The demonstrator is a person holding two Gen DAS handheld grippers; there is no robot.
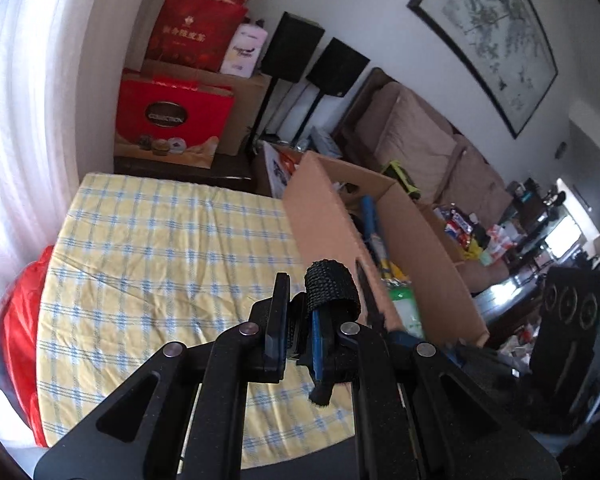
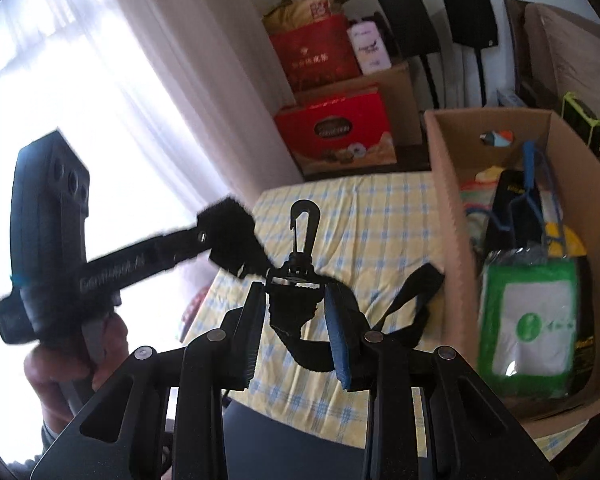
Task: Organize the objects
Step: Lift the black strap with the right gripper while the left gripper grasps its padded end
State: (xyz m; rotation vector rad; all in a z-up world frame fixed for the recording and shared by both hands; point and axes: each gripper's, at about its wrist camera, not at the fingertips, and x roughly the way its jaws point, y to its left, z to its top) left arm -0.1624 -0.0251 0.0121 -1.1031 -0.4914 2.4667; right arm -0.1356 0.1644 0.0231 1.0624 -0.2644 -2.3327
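Gripping one black strap between them, both tools are off the checked cloth. The left tool point(image 1: 300, 336) is pinched nearly shut on the folded webbing end point(image 1: 331, 288); the right tool point(image 2: 296, 320) clamps the webbing just below the snap hook point(image 2: 305, 226), its jaws part-way apart around the bunched material. From the right wrist view the strap point(image 2: 148, 260) runs across to the other tool, with a slack loop point(image 2: 414, 300) hanging toward the open box point(image 2: 448, 208).

Risks, as I judge them: the thin webbing could slide out of the left tool's narrow pinch; the dangling loop may catch the box wall; the hook could swing and snag the bag point(image 2: 528, 320) inside. The worktop point(image 1: 148, 248) lies below.
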